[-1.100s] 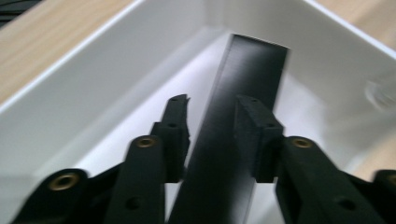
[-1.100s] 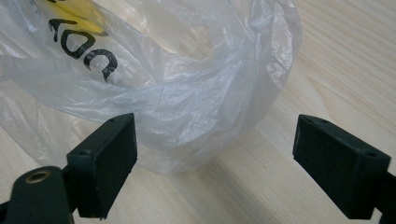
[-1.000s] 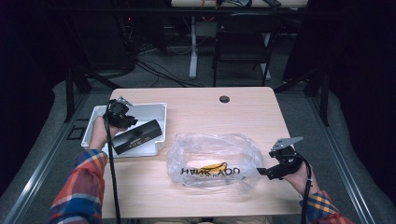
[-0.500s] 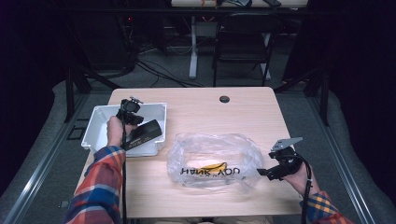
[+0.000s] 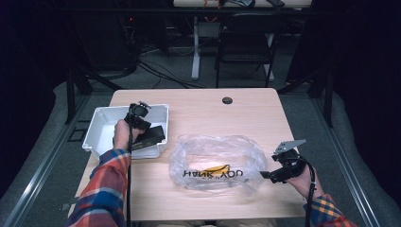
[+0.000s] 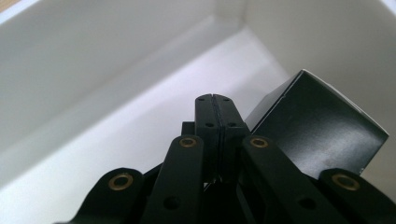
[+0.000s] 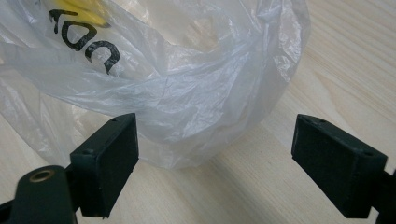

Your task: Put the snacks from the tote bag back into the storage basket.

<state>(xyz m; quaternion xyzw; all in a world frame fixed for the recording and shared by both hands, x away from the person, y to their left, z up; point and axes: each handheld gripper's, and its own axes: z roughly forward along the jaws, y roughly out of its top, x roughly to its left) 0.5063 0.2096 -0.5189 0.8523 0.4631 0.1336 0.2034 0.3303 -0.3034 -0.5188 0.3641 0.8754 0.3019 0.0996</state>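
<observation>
The left tool (image 6: 215,105), jaws pressed together on nothing, sits inside the white bin (image 5: 101,122) just beside the black box (image 6: 315,130), not yet gripped. The right tool (image 7: 215,158), jaws wide apart, waits at the clear plastic bag (image 5: 215,161) on the desk (image 5: 246,118); packing looks barely begun.

The high view hangs above the person's side of the table (image 5: 198,106), looking forward and down, far enough back to take in the whole top and the floor beyond. The left gripper view rides low inside the white bin (image 6: 116,60), very close, looking along its own jaws toward a corner with the black box (image 6: 317,126) just beside; the high view shares that bin (image 5: 101,125) and box (image 5: 150,137). The right gripper view sits close over the tabletop, facing the plastic bag (image 7: 187,93), which the high view (image 5: 215,163) also shows
</observation>
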